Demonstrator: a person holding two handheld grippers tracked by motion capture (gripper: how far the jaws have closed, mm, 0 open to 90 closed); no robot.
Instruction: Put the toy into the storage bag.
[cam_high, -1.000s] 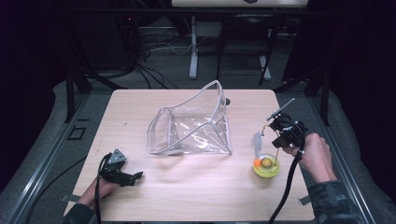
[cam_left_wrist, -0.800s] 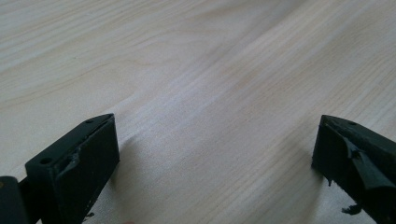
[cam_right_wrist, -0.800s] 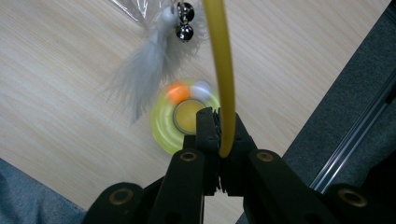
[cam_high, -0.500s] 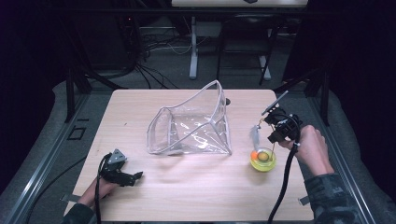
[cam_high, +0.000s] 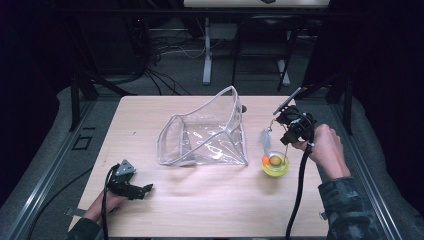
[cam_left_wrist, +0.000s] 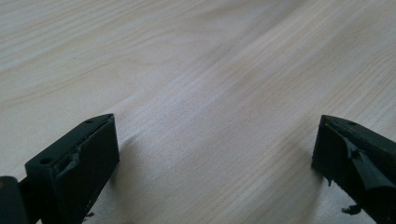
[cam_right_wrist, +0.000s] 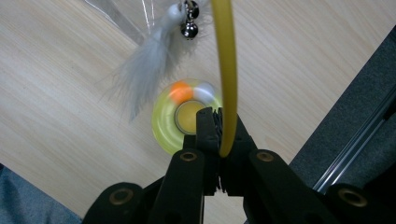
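A pale wood-grain worktop (cam_high: 200, 200) stands in a dim room, lit from above while everything around it falls into near darkness. Grey floor (cam_high: 165, 75) stretches beyond its far edge, with tangled black cables (cam_high: 160, 47) and the white foot of a stand (cam_high: 207, 55) there, and dark metal frame rails (cam_high: 45, 170) run along the worktop's sides
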